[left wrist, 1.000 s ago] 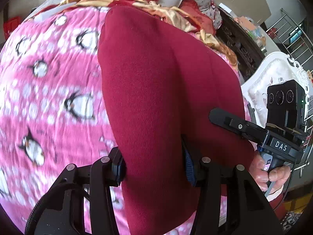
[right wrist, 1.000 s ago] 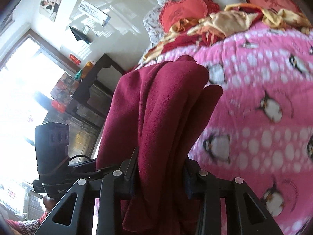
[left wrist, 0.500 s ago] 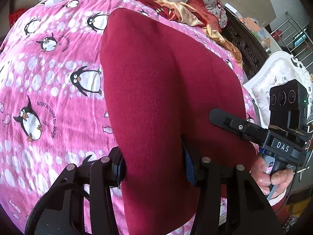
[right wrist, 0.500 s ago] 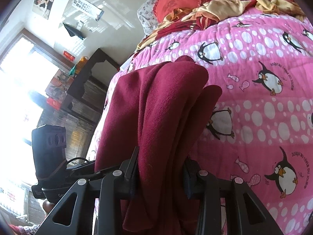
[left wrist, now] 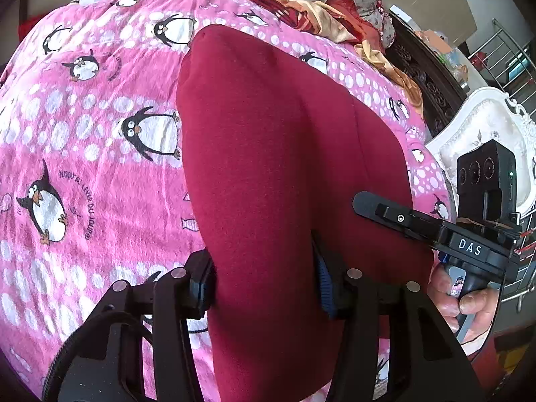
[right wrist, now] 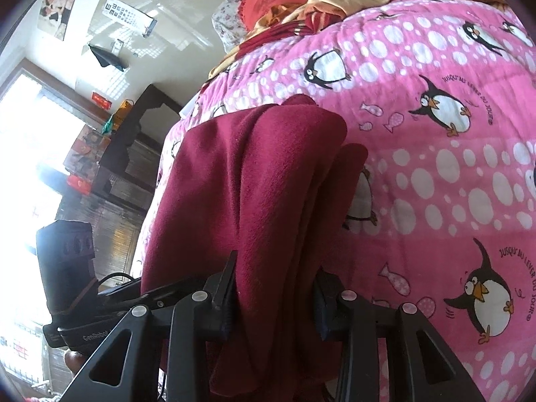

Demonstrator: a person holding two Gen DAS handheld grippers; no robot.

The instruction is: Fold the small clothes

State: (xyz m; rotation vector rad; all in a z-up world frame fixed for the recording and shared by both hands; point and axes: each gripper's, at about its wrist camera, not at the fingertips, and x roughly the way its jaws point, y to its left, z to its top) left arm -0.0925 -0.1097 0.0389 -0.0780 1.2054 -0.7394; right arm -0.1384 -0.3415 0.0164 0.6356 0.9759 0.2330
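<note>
Reading "DAS", the right gripper [left wrist: 372, 201] and the left gripper [left wrist: 264, 288] both pinch a dark red fleece garment [left wrist: 284, 167] stretching lengthwise away over the pink penguin-print blanket [left wrist: 100, 140] lettered "JUSQU'AU LEVER DU JOUR".

Pink penguin bedspread [right wrist: 452, 174], dark carved wooden cabinet [right wrist: 134, 147], bright window [right wrist: 23, 140], white ornate chair [left wrist: 482, 127]

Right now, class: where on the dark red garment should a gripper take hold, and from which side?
At the near bunched edge, from the person's side, as both do now: the left gripper and right gripper each clamp the dark red garment there. It drapes away over the pink penguin blanket, leaving that gathered edge reachable.
</note>
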